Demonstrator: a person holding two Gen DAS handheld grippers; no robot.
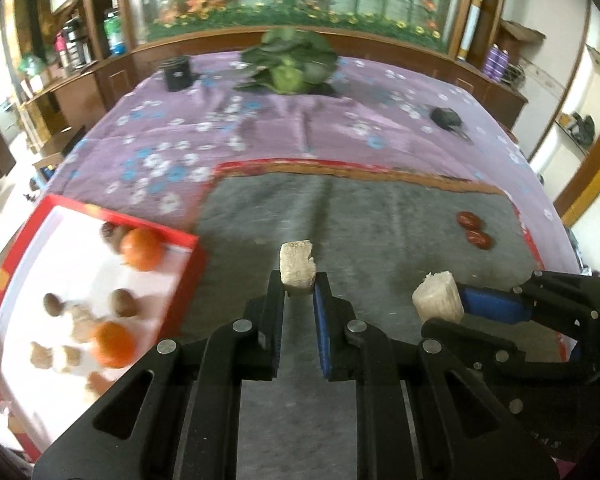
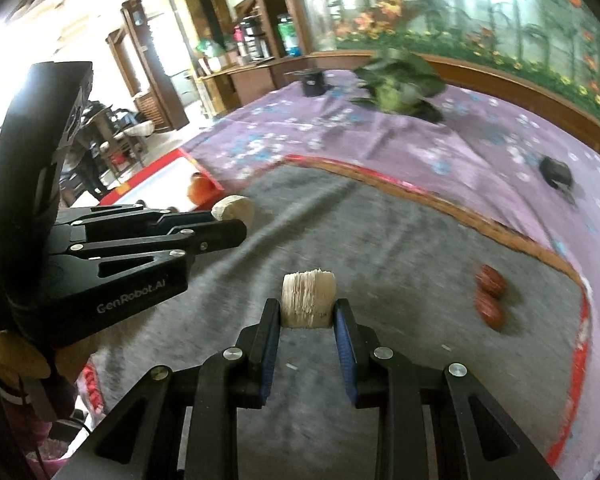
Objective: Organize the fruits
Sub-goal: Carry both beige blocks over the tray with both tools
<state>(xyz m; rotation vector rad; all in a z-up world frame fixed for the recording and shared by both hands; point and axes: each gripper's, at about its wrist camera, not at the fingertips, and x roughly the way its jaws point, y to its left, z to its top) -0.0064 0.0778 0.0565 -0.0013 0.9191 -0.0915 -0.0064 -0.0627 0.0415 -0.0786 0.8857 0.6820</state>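
Observation:
My left gripper (image 1: 299,280) is shut on a pale sugarcane chunk (image 1: 298,266), held above the grey mat (image 1: 380,220). My right gripper (image 2: 307,309) is shut on a second pale chunk (image 2: 309,299); it also shows in the left wrist view (image 1: 438,300) at the right. The left gripper shows in the right wrist view (image 2: 228,226) with its chunk (image 2: 234,209). A red-rimmed white tray (image 1: 156,234) at the left holds two oranges (image 1: 142,249), brown nuts and pale pieces. Two red dates (image 1: 474,230) lie on the mat at the right, also seen in the right wrist view (image 2: 489,296).
A purple flowered cloth (image 1: 220,128) covers the table. A leafy green cabbage (image 1: 290,62) and a black cup (image 1: 177,74) stand at the far side. A small dark object (image 1: 446,118) lies at the far right. Wooden shelves surround the table.

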